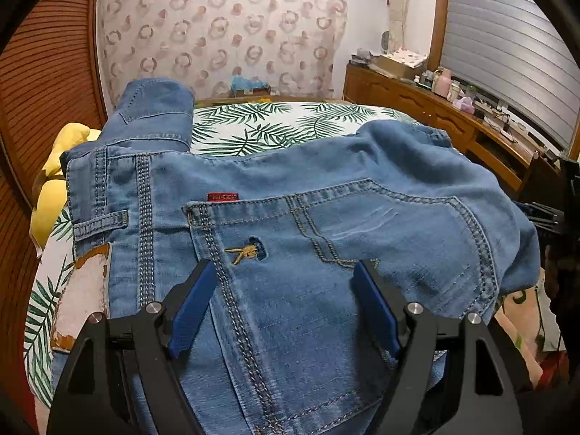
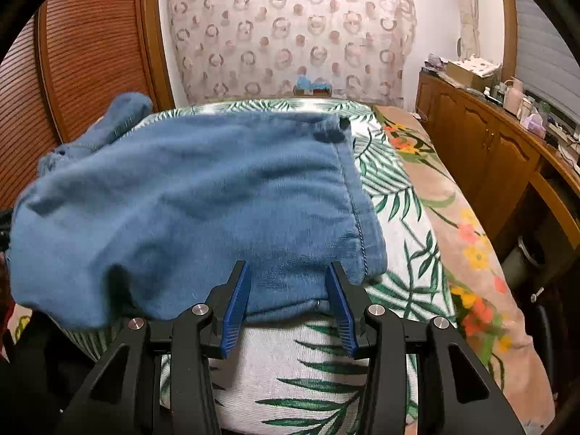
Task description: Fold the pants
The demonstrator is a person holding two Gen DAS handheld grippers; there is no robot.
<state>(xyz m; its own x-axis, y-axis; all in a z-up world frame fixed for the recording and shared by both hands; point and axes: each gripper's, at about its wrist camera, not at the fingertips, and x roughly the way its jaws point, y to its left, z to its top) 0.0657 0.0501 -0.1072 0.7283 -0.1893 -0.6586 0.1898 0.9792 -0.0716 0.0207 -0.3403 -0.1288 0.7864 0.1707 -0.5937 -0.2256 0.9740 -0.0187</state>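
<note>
Item: 1 pair of blue denim pants (image 1: 275, 210), lying on a bed (image 2: 406, 224) dressed in a palm-leaf sheet, part bunched, the waistband and belt loop (image 1: 100, 222) toward the left end, a stitched back pocket (image 1: 348, 239) facing up, and 1 leg (image 1: 156, 112) trailing away toward the far left. Long axis: judged to run crosswise, left to right, in front of both grippers. Left gripper (image 1: 286, 282): fingers spread wide, hovering low over the seat panel, the pocket straight ahead between them, nothing held; contact with the cloth could not be told. Right gripper (image 2: 288, 282): fingers moderately apart, nothing clamped, tips at the near lower edge of the folded cloth beside the stitched side seam (image 2: 357, 217), bare sheet beneath and to the right. Nearness: each gripper stood close to its own end of the garment, the left over the waist end, the right at the opposite edge. Judgement: the next move would likely call for each pair of fingers to close on the near edge. Also present: wooden dresser (image 2: 482, 145) along the right wall, patterned curtain (image 1: 217, 29) behind, yellow cloth (image 1: 54, 188) at left.
</note>
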